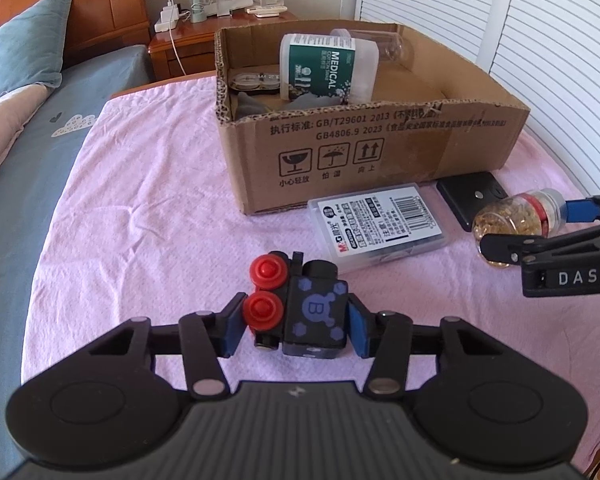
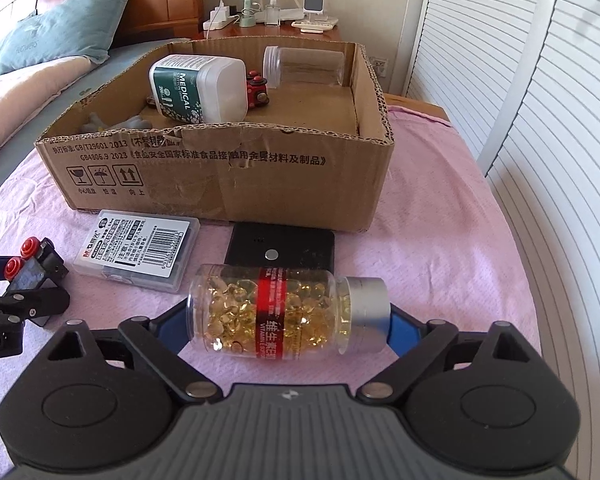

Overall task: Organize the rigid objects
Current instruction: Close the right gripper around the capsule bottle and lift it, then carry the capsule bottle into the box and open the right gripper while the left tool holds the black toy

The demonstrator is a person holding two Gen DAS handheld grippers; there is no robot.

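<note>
My left gripper (image 1: 296,326) is shut on a black toy block with red wheels (image 1: 300,308), low over the pink cloth. My right gripper (image 2: 288,320) is shut on a clear bottle of yellow capsules (image 2: 284,310) with a red label and silver cap, held sideways by its ends. The bottle also shows in the left wrist view (image 1: 516,216), and the toy in the right wrist view (image 2: 32,264). An open cardboard box (image 2: 228,168) stands behind both, holding a white medical bottle (image 2: 200,88), a clear jar (image 2: 304,66) and a small red toy (image 2: 257,90).
A clear plastic case with a barcode label (image 2: 140,248) and a flat black device (image 2: 280,248) lie on the cloth in front of the box. A bed with a blue pillow (image 1: 24,44) is left. A nightstand (image 2: 272,20) stands behind. Louvred doors (image 2: 520,120) are right.
</note>
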